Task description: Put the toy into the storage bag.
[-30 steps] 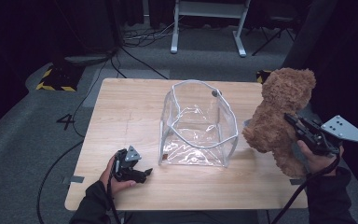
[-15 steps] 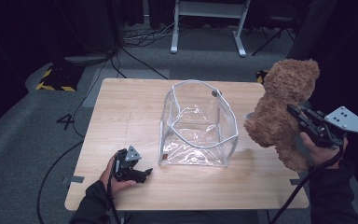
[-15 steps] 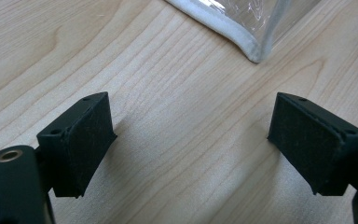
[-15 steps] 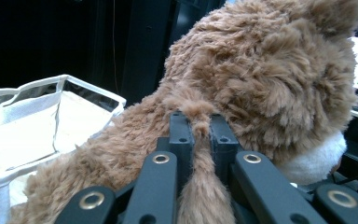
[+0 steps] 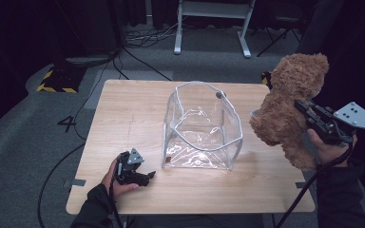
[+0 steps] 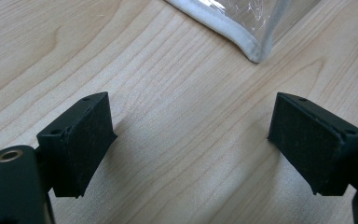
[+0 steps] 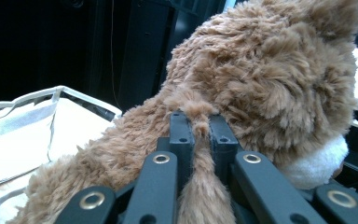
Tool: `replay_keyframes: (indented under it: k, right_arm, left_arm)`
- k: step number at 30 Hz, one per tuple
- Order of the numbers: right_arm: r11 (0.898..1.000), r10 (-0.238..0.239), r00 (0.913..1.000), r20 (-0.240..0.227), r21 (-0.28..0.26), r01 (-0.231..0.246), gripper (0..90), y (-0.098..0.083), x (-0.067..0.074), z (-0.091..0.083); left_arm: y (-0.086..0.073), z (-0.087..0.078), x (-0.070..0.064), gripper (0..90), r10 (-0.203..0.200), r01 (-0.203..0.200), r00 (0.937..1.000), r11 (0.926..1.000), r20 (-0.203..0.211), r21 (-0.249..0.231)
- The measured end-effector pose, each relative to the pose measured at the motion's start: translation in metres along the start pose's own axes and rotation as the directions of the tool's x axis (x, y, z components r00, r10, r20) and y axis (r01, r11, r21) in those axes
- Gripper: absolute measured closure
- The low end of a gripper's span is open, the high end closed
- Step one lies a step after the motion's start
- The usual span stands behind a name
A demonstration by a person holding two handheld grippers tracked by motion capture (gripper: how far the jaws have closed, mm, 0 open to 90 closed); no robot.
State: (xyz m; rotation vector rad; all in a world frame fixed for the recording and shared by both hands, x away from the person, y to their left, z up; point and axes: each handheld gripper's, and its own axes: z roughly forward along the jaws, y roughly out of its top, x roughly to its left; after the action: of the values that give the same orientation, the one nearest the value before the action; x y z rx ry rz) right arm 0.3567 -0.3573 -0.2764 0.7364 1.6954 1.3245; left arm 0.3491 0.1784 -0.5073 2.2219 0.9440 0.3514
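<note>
A brown teddy bear (image 5: 290, 102) hangs in the air beyond the table's right edge, held by my right gripper (image 5: 306, 114), which is shut on a fold of its fur. In the right gripper view the two black jaws pinch a tuft of the bear (image 7: 261, 84) tightly, my right gripper (image 7: 199, 126) pressed into the plush. A clear plastic bag with white trim (image 5: 202, 126) stands open in the middle of the wooden table (image 5: 123, 109). My left gripper (image 5: 140, 176) rests on the table near the front left, open, nothing between its jaws; the bag's corner (image 6: 254, 44) lies just ahead of it.
Cables (image 5: 138, 52) and a white stand's legs (image 5: 209, 28) lie on the grey floor behind the table. A yellow-and-black striped block (image 5: 54, 78) sits at the far left. Bare tabletop lies left of the bag.
My right gripper has lifted the teddy bear higher beside the table's right edge. The left gripper and the bag have stayed where they were.
</note>
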Motion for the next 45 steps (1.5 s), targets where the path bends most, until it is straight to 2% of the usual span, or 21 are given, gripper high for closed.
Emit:
replay_keyframes:
  k: [9,19,45]
  right_arm:
    - [1.000,-0.029,0.9996,-0.007,-0.006,0.029,83.4,0.014,0.004,0.005]
    - [0.999,-0.040,0.9991,-0.009,-0.014,0.040,83.7,0.023,0.004,0.007]
    - [0.995,-0.088,0.9958,-0.025,-0.047,0.086,83.9,0.063,0.013,0.023]
  left_arm:
    - [0.000,0.000,0.000,13.9,0.000,0.000,1.0000,1.0000,0.000,0.000]
    - [0.000,0.000,0.000,13.9,0.001,-0.001,1.0000,1.0000,0.000,0.001]
    - [0.000,0.000,0.000,13.8,0.000,0.000,1.0000,1.0000,0.000,0.001]
